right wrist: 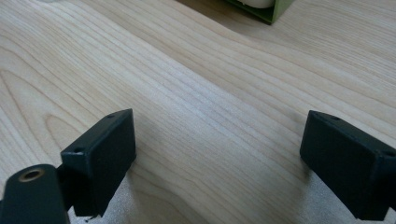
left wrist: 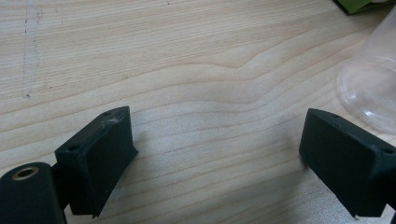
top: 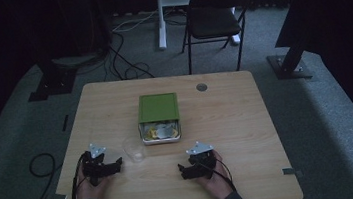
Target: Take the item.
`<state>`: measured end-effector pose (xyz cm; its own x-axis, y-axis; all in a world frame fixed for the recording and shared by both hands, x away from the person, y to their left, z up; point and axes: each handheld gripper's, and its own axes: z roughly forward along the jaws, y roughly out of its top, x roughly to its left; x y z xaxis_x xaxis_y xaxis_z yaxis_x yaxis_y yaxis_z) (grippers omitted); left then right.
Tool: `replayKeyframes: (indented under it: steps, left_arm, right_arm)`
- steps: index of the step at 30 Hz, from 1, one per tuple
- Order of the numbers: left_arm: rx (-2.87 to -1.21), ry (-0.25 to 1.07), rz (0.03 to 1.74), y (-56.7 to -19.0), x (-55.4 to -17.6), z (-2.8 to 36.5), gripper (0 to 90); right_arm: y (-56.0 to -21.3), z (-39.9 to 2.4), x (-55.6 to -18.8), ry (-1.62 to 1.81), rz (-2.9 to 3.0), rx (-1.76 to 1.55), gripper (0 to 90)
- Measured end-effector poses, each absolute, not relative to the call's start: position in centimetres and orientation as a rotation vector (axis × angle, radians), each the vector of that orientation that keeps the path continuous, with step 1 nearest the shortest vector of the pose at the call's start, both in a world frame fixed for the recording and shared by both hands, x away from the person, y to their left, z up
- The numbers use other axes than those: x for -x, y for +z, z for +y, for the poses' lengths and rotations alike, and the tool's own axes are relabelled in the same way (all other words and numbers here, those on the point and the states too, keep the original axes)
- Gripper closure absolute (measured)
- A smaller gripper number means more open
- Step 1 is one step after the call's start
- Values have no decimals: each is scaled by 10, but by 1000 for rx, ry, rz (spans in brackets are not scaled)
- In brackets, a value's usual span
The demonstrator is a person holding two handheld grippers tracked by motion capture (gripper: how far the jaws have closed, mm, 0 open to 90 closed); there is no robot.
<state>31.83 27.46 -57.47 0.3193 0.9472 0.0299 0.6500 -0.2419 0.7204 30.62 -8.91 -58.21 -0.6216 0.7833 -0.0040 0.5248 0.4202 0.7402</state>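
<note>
Cup [top: 134, 150], clear plastic, standing on the counter [top: 227, 124] just in front of the green box's near left corner, nearest to the left tongs; faint and hard to make out in the dim high view; in the left gripper view [left wrist: 373, 88] cut off by the right edge, only part of its wall and rim seen, upright or tipped cannot be told.

Green box [top: 157, 106], lid slid back, near end open over pale, yellowish contents [top: 160, 130] too small and dark to identify; in the left gripper view a green corner [left wrist: 359, 4] clipped at the top edge; in the right gripper view a green corner [right wrist: 273, 10] likewise clipped.

Left tongs [top: 105, 167], jaws spread wide, bare wood between them [left wrist: 217, 144]; resting low over the counter's near left part, beside the cup but apart from it.

Right tongs [top: 191, 168], jaws spread wide, nothing between them [right wrist: 217, 149]; well apart from the cup, near the counter's front edge.

Hands [top: 91, 187] and sleeves cut off at the bottom edge of the high view.

Chair [top: 215, 14] beyond the counter, in deep shadow; surroundings mostly black.
</note>
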Motion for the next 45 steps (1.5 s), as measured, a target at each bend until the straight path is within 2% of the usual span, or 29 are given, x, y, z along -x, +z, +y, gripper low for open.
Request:
replayKeyframes:
  steps: [17,25,30,33,34,37,38,45]
  left_arm:
    - [-1983,633,1405,-575,-318,275,110]
    - [-1983,632,1405,-575,-318,275,110]
    - [-1983,632,1405,-575,-318,275,110]
    - [-1983,632,1405,-575,-318,275,110]
    - [-1983,632,1405,-575,-318,275,109]
    - [-1984,632,1405,-575,-318,275,110]
    - [-1984,632,1405,-575,-318,275,110]
    - [-1983,632,1405,-575,-318,275,110]
  right_arm:
    - [-582,-90,-307,1043,2363,-1077,108]
    - [-580,-90,-307,1034,2368,-1079,168]
    - [-577,-90,-304,1043,2388,-1059,279]
    - [-576,-89,-304,1045,2390,-1053,296]
    - [-571,-87,-302,1067,2391,-1030,337]
    - [-567,-85,-302,1080,2384,-1012,373]
    - [-563,-84,-303,1114,2388,-999,422]
    - [-551,-77,-308,1180,2386,-952,480]
